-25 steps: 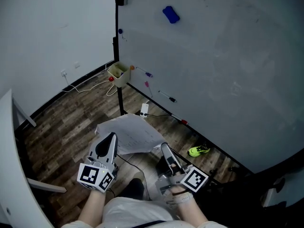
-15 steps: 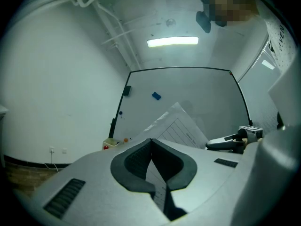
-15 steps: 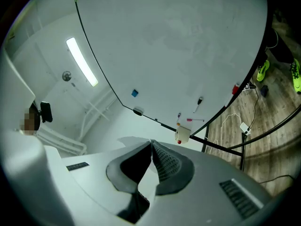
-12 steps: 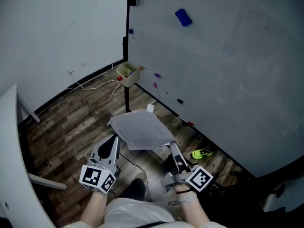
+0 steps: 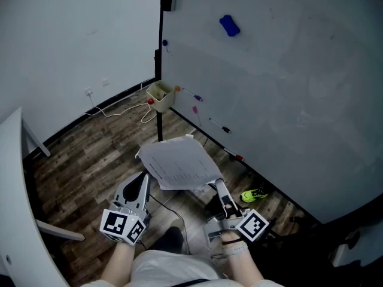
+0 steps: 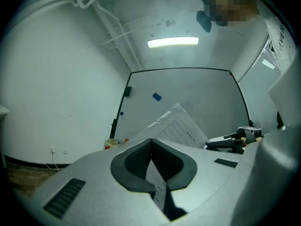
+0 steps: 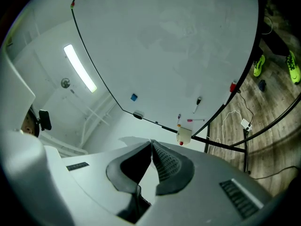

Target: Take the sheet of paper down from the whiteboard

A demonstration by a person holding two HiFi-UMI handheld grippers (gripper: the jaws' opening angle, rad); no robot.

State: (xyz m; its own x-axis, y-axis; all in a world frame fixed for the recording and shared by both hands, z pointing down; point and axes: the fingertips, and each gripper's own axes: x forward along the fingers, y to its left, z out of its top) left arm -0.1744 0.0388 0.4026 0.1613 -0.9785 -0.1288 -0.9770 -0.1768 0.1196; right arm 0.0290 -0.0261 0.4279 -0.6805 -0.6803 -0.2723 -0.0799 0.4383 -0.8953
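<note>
The sheet of paper (image 5: 179,163), white with printed lines, is off the whiteboard (image 5: 287,70) and hangs over the wooden floor between both grippers. My left gripper (image 5: 142,179) is shut on its near left edge. In the left gripper view the sheet (image 6: 181,128) rises from the closed left gripper (image 6: 151,141). My right gripper (image 5: 216,184) is shut on the sheet's near right edge. In the right gripper view a pale strip of paper (image 7: 145,180) runs between the closed jaws of the right gripper (image 7: 151,142).
A blue magnet (image 5: 229,26) stays on the board. Markers (image 5: 219,125) lie along its lower ledge and a pale cup (image 5: 159,94) hangs at its corner. The board's stand pole (image 5: 159,124), floor cables, a green shoe (image 5: 254,194) and a white table edge (image 5: 15,208) surround me.
The sheet has risen and flattened between the grippers, and the head view has shifted slightly. Over the last half second almost nothing moved.
</note>
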